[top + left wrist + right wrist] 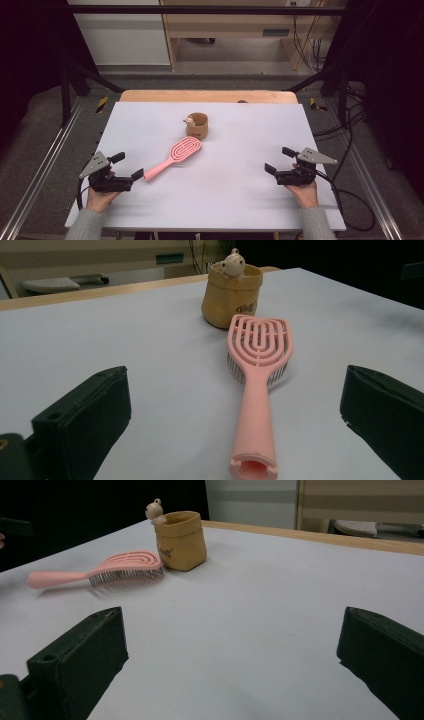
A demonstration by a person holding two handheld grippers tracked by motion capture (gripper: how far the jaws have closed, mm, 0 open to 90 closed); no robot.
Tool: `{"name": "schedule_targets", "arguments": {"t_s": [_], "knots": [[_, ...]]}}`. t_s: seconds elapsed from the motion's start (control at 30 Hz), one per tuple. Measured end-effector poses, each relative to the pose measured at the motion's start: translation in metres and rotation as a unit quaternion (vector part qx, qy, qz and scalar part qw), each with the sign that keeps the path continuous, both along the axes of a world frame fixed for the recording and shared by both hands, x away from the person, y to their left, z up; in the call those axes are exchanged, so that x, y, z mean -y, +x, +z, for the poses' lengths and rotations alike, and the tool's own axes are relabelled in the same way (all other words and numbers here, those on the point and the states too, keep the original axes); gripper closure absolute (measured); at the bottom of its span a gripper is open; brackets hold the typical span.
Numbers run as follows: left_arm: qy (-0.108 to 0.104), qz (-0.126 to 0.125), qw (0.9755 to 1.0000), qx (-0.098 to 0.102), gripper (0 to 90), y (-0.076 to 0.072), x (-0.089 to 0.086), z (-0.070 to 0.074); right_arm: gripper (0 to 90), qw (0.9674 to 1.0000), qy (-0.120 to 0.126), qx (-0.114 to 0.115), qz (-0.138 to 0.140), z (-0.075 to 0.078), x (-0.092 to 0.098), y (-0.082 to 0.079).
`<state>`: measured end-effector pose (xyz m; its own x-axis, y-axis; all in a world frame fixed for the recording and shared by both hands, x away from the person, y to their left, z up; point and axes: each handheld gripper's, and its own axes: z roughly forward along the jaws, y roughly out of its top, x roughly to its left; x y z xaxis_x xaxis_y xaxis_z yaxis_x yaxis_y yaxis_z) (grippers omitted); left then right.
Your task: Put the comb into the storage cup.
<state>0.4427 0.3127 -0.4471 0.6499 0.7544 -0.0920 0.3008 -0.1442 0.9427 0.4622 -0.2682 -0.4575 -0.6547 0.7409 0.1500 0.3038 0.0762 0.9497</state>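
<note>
At the table's near edge, your left gripper [127,168], wide open and empty like your right gripper [278,161], faced the pink hairbrush [172,158] handle, ready to close on it.

A lab or test room: the white tabletop [210,200] sits inside a black metal frame [200,9], with aluminium rails [37,175] on the grey floor at 9 and 3 o'clock and loose cables [345,125] trailing at 2 o'clock beside plain wooden furniture [230,25].

the right gripper [232,665] has its two black jaws spread wide over bare white desk [260,610]. beyond them a pink hairbrush [107,570] lies bristles down (handle pointing left), just beside a tan pouch [181,540] with a small bear figure [155,511] on its rim.
</note>
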Motion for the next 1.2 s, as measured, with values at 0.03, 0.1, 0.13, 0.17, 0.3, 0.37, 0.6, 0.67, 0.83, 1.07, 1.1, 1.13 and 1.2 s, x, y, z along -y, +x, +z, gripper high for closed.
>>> {"name": "schedule_targets", "arguments": {"t_s": [0.03,0.1,0.13,0.17,0.3,0.37,0.6,0.67,0.83,1.07,1.1,1.13,1.2], "knots": [[0.003,0.000,1.0000,0.001,0.0,0.000,0.000,0.001,0.4,1.0000,0.000,0.000,0.000,0.000,0.000,0.000],[0.003,0.002,1.0000,0.000,0.0,-0.001,0.001,0.002,0.4,1.0000,-0.001,0.001,0.000,0.000,0.000,0.000],[0.001,0.000,1.0000,0.000,0.0,-0.001,0.001,0.003,0.4,1.0000,-0.002,0.001,0.001,0.000,0.001,0.000],[0.002,-0.001,1.0000,0.001,0.0,-0.002,0.002,0.005,0.4,1.0000,-0.002,0.002,0.000,0.000,0.001,0.000],[0.007,-0.001,1.0000,0.002,0.0,-0.003,0.004,0.008,0.4,1.0000,0.000,0.003,0.001,0.001,0.001,-0.001],[0.015,-0.001,0.9999,0.001,0.0,-0.002,0.006,0.010,0.4,1.0000,-0.003,0.002,0.002,0.001,0.001,-0.001],[0.028,0.007,0.9996,-0.001,0.0,-0.003,0.013,0.018,0.6,1.0000,-0.004,0.002,0.002,0.001,0.001,0.000],[0.033,0.006,0.9994,-0.002,0.0,-0.003,0.014,0.021,0.6,1.0000,-0.007,0.000,0.003,0.000,0.000,0.000],[0.043,0.002,0.9991,-0.006,0.0,0.000,0.019,0.027,0.5,1.0000,-0.006,0.001,0.003,0.001,0.001,0.000],[0.054,-0.003,0.9985,-0.012,0.0,0.004,0.025,0.037,0.6,1.0000,-0.004,0.003,0.003,0.001,0.001,0.000],[0.056,-0.004,0.9984,-0.013,0.0,0.005,0.025,0.039,0.5,1.0000,-0.005,0.002,0.003,0.001,0.001,0.000],[0.057,-0.006,0.9983,-0.014,0.0,0.006,0.026,0.040,0.5,1.0000,-0.005,0.002,0.003,0.001,0.001,0.000],[0.060,-0.010,0.9980,-0.015,0.0,0.007,0.029,0.042,0.6,1.0000,-0.005,0.002,0.003,0.001,0.001,0.000]]}}
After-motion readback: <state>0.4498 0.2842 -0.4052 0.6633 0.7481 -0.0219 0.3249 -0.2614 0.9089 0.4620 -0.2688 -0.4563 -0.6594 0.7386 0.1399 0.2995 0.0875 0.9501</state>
